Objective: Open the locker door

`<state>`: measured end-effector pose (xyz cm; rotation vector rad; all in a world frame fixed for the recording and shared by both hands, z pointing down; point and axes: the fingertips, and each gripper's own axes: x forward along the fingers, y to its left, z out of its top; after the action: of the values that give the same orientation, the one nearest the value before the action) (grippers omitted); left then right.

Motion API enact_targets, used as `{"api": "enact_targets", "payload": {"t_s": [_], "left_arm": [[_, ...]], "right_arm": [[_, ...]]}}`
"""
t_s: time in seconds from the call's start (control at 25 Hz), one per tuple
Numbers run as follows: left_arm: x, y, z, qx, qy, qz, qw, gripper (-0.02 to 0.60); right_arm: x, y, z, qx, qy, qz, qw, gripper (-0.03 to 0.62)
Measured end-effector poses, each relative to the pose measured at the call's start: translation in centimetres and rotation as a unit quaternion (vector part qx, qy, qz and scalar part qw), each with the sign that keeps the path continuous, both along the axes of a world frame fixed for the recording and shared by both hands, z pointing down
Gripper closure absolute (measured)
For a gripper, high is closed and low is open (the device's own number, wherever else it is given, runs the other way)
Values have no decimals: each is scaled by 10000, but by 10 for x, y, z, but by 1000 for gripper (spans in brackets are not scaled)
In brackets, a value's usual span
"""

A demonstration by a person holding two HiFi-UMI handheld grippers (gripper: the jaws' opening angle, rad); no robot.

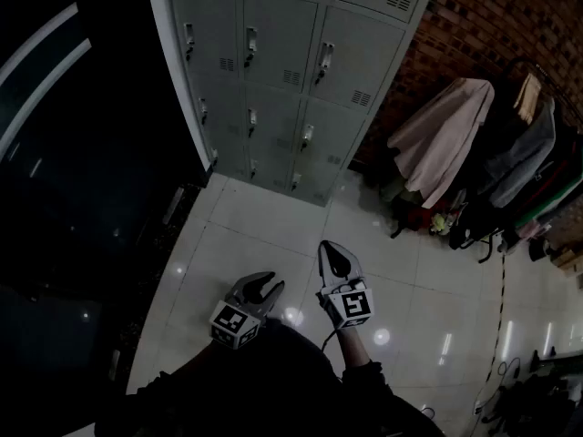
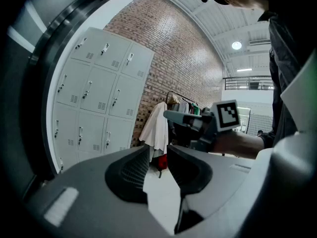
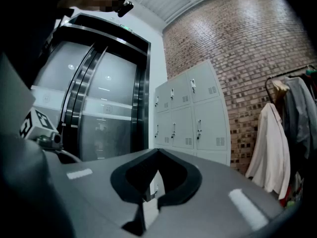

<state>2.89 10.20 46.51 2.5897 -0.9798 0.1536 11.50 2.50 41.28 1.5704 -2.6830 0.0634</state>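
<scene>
A bank of grey lockers (image 1: 282, 71) stands against the wall ahead, all doors closed, each with a small handle. The lockers also show at the left of the left gripper view (image 2: 94, 93) and in the middle of the right gripper view (image 3: 190, 115). Both grippers hang low over the white floor, well short of the lockers. My left gripper (image 1: 261, 289) is open, with a narrow gap between its jaws and nothing in it (image 2: 158, 150). My right gripper (image 1: 333, 255) is shut, its jaw tips meeting on nothing (image 3: 157, 152).
A clothes rack with a pale coat (image 1: 446, 139) and darker garments stands right of the lockers against a brick wall (image 1: 510, 16). Dark glass doors (image 1: 82, 153) fill the left side. A cable (image 1: 499, 308) runs across the floor tiles at the right.
</scene>
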Motion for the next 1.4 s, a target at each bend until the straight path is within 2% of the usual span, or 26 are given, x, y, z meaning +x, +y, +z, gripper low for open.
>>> {"api": "enact_targets", "payload": {"t_s": [0.32, 0.48, 0.56, 0.64, 0.8, 0.92, 1.12, 1.2, 1.4], "left_arm": [[-27, -90, 7, 62, 33, -108, 9999, 454], [-38, -163, 12, 50, 113, -163, 9998, 453], [-41, -202, 13, 45, 187, -179, 9997, 454], [-40, -245, 8, 54, 287, -158, 9994, 453], [-37, -334, -14, 359, 350, 5, 9987, 454], [-42, -379, -26, 507, 378, 11, 9980, 454], [-61, -406, -15, 354, 410, -130, 9984, 454], [-70, -407, -6, 193, 362, -185, 9990, 454], [-83, -405, 17, -183, 293, -302, 9989, 454]], "right_arm": [[12, -188, -28, 417, 265, 173, 9986, 592], [11, -292, -36, 362, 310, 244, 9986, 589], [10, -346, -39, 286, 423, 271, 9983, 534], [11, -400, -38, 134, 556, 340, 9978, 534], [13, -504, -47, -43, 634, 504, 9967, 536], [17, -567, -56, 9, 995, 748, 9922, 536], [30, -640, -54, -90, 1330, 1185, 9840, 512], [31, -654, -53, -105, 1316, 1284, 9829, 491], [32, -667, -55, 229, 1057, 1506, 9826, 521]]}}
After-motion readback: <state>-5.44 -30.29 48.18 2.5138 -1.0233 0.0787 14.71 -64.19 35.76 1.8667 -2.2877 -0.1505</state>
